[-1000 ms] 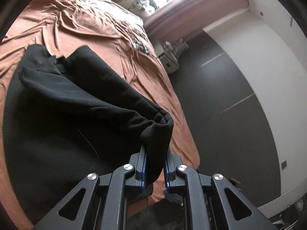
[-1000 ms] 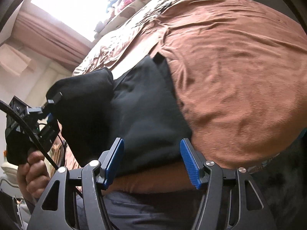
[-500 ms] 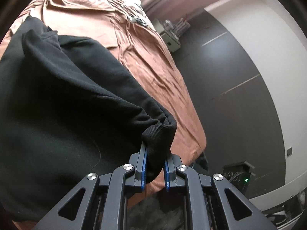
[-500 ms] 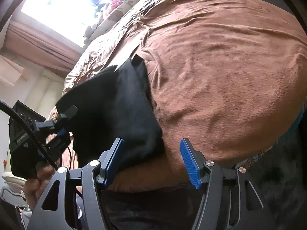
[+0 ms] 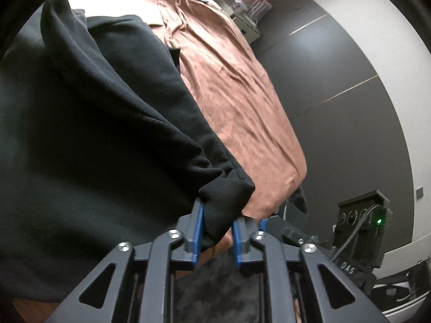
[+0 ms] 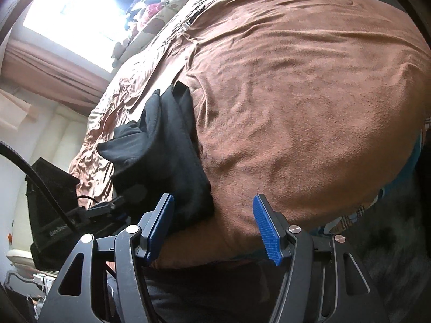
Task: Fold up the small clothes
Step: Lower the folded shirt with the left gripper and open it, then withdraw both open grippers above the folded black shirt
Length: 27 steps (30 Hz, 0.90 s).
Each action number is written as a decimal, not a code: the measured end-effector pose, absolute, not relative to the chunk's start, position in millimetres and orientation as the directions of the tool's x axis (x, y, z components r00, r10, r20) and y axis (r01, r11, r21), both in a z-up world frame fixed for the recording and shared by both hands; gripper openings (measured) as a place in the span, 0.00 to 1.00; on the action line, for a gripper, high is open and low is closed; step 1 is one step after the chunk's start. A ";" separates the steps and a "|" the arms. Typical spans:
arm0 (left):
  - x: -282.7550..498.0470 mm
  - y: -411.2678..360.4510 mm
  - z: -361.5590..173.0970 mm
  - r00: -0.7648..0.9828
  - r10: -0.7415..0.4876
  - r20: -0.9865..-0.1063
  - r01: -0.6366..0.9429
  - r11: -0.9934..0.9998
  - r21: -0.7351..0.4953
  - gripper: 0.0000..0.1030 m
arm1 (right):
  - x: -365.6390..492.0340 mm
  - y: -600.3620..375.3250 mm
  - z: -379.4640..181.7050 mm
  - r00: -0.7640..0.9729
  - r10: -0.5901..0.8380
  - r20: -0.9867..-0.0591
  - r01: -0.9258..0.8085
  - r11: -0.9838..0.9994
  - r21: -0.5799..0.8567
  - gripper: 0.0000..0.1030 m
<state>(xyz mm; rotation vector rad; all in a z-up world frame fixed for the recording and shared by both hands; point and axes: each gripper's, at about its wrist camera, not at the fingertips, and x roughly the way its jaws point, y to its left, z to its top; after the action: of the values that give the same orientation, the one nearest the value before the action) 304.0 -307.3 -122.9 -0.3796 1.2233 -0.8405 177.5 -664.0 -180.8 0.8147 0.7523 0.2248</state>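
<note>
A black sweatshirt lies spread on the brown bedspread, one sleeve laid across its body. The sleeve's ribbed cuff sits between the blue pads of my left gripper. Those jaws are opening: the cuff rests against the left pad and a gap shows at the right pad. In the right wrist view the sweatshirt is a dark folded mass near the bed's near edge, with the left gripper low beside it. My right gripper is open over the bed edge, nothing between its fingers, its left finger next to the garment's corner.
The bedspread stretches away bare on the right. Pillows and soft toys lie at the bed's head under a bright window. A nightstand stands beside the bed, a black box with a green light on the dark floor.
My left gripper has come down and across with the sleeve, which now lies lower over the sweatshirt. Its pads, tight on the cuff before, have spread apart. The right gripper stays open.
</note>
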 end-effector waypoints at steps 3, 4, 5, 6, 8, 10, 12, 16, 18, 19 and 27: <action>308.3 -303.8 -121.3 0.056 -0.755 -0.654 0.336 0.631 -0.699 0.42 | 177.9 -665.2 -178.5 0.723 0.464 -0.512 0.089 0.672 0.735 0.58; 311.9 -303.1 -119.3 0.052 -0.763 -0.644 0.331 0.622 -0.710 0.52 | 178.7 -665.7 -176.8 0.724 0.470 -0.505 0.080 0.670 0.738 0.58; 312.6 -297.8 -115.5 0.058 -0.769 -0.636 0.326 0.617 -0.716 0.59 | 179.1 -665.3 -175.1 0.725 0.476 -0.498 0.070 0.668 0.741 0.58; 312.1 -294.2 -112.4 0.073 -0.766 -0.639 0.326 0.624 -0.711 0.63 | 179.8 -664.0 -173.1 0.726 0.483 -0.490 0.058 0.666 0.743 0.57; 312.6 -281.2 -103.2 0.118 -0.749 -0.652 0.327 0.649 -0.687 0.69 | 182.4 -658.6 -170.3 0.723 0.500 -0.477 0.034 0.663 0.748 0.58; 315.1 -267.7 -96.4 0.146 -0.735 -0.662 0.329 0.667 -0.668 0.69 | 187.6 -652.3 -169.2 0.715 0.516 -0.471 0.013 0.664 0.748 0.58; 314.2 -252.4 -93.6 0.166 -0.717 -0.677 0.322 0.688 -0.650 0.69 | 192.6 -645.6 -169.4 0.707 0.525 -0.474 0.003 0.668 0.744 0.58; 319.5 -218.4 -91.0 0.218 -0.664 -0.716 0.291 0.744 -0.602 0.69 | 204.5 -634.5 -173.8 0.686 0.547 -0.480 -0.005 0.664 0.748 0.57; 321.6 -200.7 -90.5 0.237 -0.641 -0.730 0.279 0.765 -0.581 0.69 | 210.6 -629.9 -174.7 0.677 0.558 -0.480 -0.010 0.659 0.752 0.57; 322.4 -189.6 -91.1 0.254 -0.617 -0.745 0.269 0.785 -0.559 0.69 | 214.0 -627.8 -174.5 0.671 0.561 -0.484 -0.010 0.660 0.751 0.58; 324.9 -141.8 -111.6 0.265 -0.501 -0.824 0.202 0.864 -0.460 0.69 | 239.9 -616.4 -175.4 0.677 0.533 -0.507 -0.005 0.693 0.721 0.19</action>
<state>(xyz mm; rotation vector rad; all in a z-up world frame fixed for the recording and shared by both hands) 324.9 -141.8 -111.6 -0.2858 1.2155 -0.4835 239.9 -616.4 -175.4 0.7561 0.7783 0.3368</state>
